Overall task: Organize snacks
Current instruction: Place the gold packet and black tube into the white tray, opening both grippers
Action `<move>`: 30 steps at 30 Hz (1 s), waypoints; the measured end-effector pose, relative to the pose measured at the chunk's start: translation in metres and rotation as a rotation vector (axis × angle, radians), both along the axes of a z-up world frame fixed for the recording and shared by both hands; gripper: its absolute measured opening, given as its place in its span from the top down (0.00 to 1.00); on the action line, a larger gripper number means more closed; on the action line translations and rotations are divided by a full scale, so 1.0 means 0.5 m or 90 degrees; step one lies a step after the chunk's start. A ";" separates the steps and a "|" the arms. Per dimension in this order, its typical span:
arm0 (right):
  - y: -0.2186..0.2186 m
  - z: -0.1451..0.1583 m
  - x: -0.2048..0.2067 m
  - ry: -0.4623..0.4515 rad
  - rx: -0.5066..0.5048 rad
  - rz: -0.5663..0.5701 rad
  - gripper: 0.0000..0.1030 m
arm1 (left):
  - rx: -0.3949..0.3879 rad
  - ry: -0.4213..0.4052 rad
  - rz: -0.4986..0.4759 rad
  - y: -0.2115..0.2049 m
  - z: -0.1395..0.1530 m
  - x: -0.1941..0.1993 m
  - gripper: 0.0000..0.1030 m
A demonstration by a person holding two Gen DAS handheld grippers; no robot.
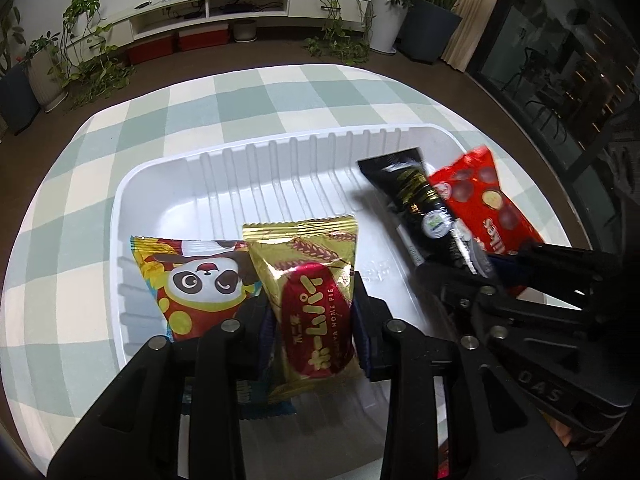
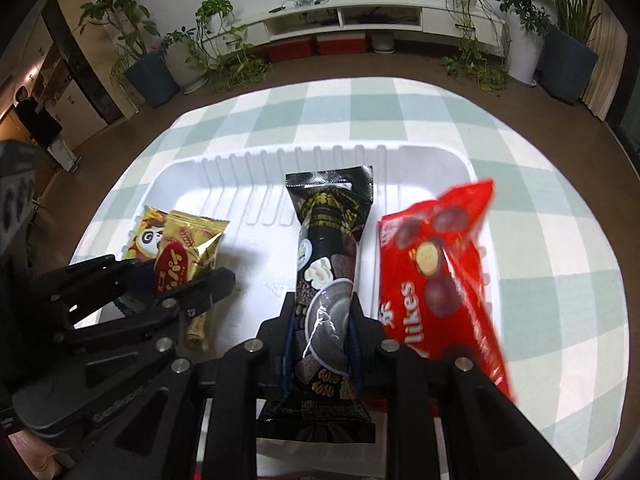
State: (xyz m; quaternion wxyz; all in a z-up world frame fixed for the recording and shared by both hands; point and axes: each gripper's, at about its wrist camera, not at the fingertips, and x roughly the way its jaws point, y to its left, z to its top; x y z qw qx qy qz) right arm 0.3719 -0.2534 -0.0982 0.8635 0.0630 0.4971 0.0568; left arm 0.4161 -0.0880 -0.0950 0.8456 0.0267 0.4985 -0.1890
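My left gripper (image 1: 314, 312) is shut on a gold Home Pie packet (image 1: 312, 280) over the left part of a white ribbed tray (image 1: 280, 160). A panda snack packet (image 1: 196, 280) lies in the tray just left of it. My right gripper (image 2: 320, 320) is shut on a long black snack packet (image 2: 328, 264) over the tray's middle (image 2: 240, 172). A red chocolate-ball bag (image 2: 436, 272) lies right of it against the tray's right wall. The right gripper (image 1: 480, 268), black packet (image 1: 416, 196) and red bag (image 1: 484, 200) also show in the left wrist view. The left gripper (image 2: 176, 280) and gold packet (image 2: 188, 248) show in the right wrist view.
The tray sits on a table with a green and white checked cloth (image 1: 240, 96). Beyond the table's far edge are brown floor, a white TV cabinet (image 2: 360, 20), red boxes and several potted plants (image 2: 152, 64).
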 end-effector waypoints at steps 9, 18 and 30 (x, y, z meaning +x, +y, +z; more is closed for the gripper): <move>-0.003 -0.002 -0.002 0.000 0.002 -0.005 0.74 | -0.007 0.005 0.002 0.005 0.013 -0.004 0.59; -0.019 0.096 -0.054 -0.074 0.028 -0.020 0.48 | -0.040 -0.063 0.014 0.056 0.127 -0.072 0.33; -0.068 0.220 -0.360 -0.213 0.138 -0.011 0.19 | -0.103 -0.134 0.113 0.274 0.203 -0.359 0.01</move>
